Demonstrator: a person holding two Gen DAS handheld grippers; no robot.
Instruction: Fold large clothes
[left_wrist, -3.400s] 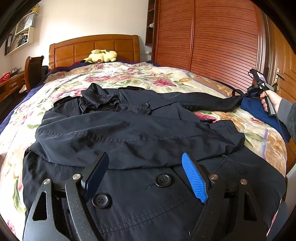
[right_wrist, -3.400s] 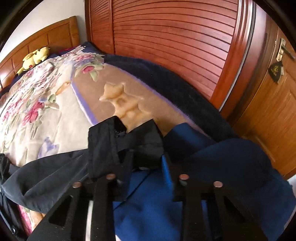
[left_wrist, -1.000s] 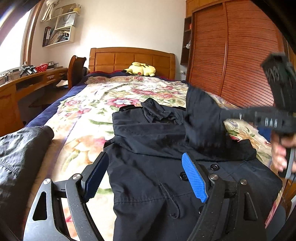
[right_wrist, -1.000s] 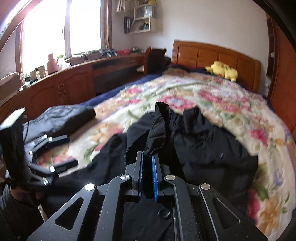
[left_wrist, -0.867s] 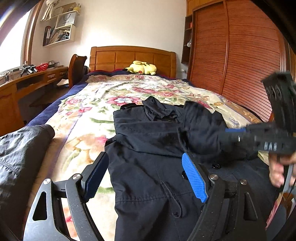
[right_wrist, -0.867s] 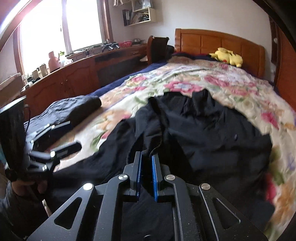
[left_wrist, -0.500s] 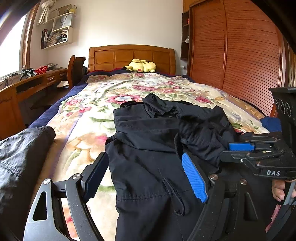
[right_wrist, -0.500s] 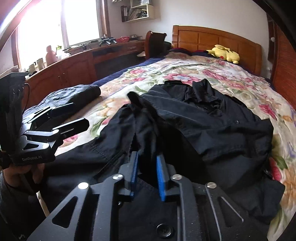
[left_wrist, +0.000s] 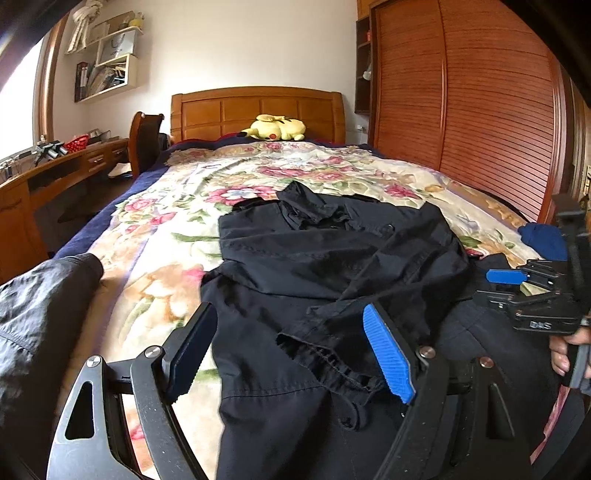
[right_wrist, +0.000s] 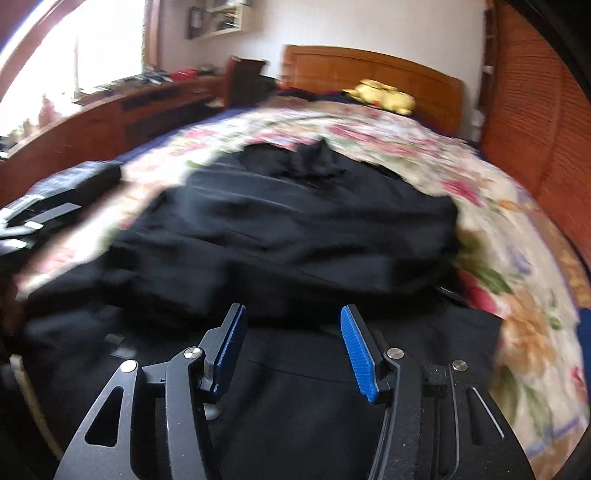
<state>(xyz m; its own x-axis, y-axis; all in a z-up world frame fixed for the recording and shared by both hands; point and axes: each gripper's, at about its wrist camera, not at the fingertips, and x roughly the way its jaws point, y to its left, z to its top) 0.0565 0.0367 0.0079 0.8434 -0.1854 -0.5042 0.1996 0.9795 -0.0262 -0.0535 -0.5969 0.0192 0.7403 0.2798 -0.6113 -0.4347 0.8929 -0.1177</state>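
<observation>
Sleeve (left_wrist: 373, 295) swung in from far out by the wardrobe (left_wrist: 480, 110) side, now dropped across coat (left_wrist: 314, 258) front, cuff (left_wrist: 325, 354) end lying crumpled near coat middle. Right gripper (right_wrist: 291, 343) let go: fingers were pinched on the cuff a sec ago, now opening, nothing between them, pads clear of cloth. Seen from left view too, right gripper (left_wrist: 517, 284) off the coat's right edge, w/ a hand (left_wrist: 565, 350) on its handle.

Meaning for task, as a guess: both sleeves prob. folded in over the chest, so sleeve step looks done; lengthwise fold of the body (hem up toward collar (left_wrist: 306, 206)) likely next. Sleeve landed a bit bunched, may want smoothing first.

Left gripper (left_wrist: 291, 350): fingers wide apart, holding nothing, hovering over coat's near part. Cuff shows btw. the two fingers in that view but below them, no contact visible. Left finger (left_wrist: 192, 347) over coat's left edge, where bedspread (left_wrist: 166, 258) shows; right finger (left_wrist: 388, 354) over coat's front.

Coat itself: flat on bed, collar toward headboard (left_wrist: 258, 110), hem toward camera, roughly centred. Right view blurred, so fine detail of coat (right_wrist: 277, 229) there unclear. Second dark garment (left_wrist: 40, 314) left of coat, apart from it.
</observation>
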